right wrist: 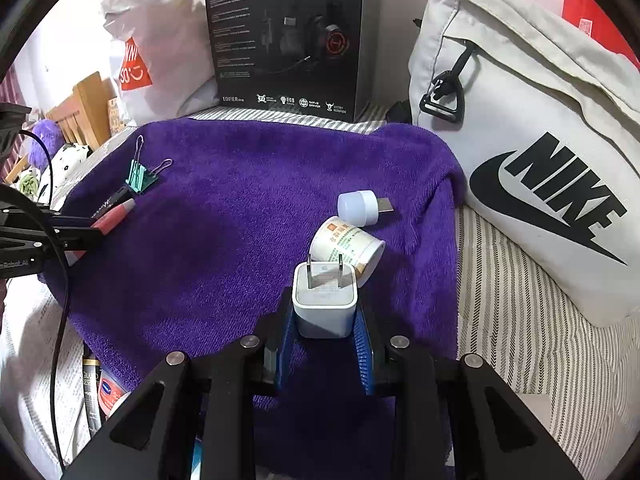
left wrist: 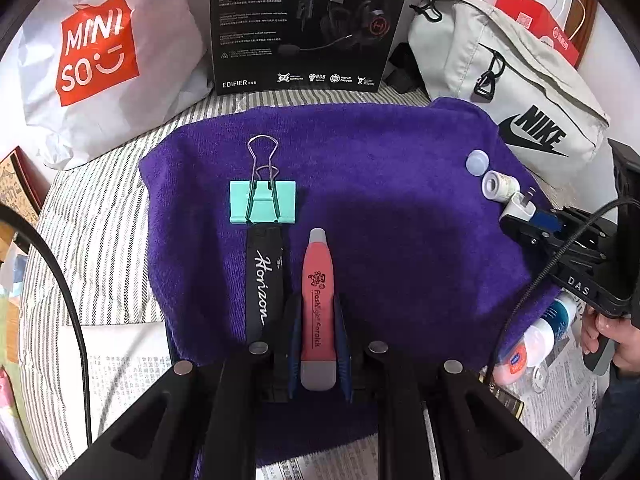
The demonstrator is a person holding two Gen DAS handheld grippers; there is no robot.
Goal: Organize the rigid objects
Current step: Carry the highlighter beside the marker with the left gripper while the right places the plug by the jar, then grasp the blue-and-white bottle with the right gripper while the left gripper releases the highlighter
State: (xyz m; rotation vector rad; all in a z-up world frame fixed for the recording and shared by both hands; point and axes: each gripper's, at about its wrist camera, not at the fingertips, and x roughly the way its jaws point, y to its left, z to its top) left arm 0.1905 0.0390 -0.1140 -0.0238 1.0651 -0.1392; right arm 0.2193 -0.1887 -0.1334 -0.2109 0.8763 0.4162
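Right wrist: charger point(right wrist: 325, 300) between jaws.

Red ear pick point(left wrist: 317, 308) with grey ends, lying lengthwise between the left fingers point(left wrist: 295, 344), tip pointing away. Black Horizon bar point(left wrist: 262, 280) flat just left of those fingers, parallel. Mint binder clip point(left wrist: 263, 202) beyond the bar's far end, wire handles pointing away. White charger point(right wrist: 325, 300) between the right fingers point(right wrist: 362, 344), prongs up and forward. Small labelled bottle point(right wrist: 346, 246) on its side just past the charger. White USB light point(right wrist: 360, 206) beyond the bottle, plug pointing right.
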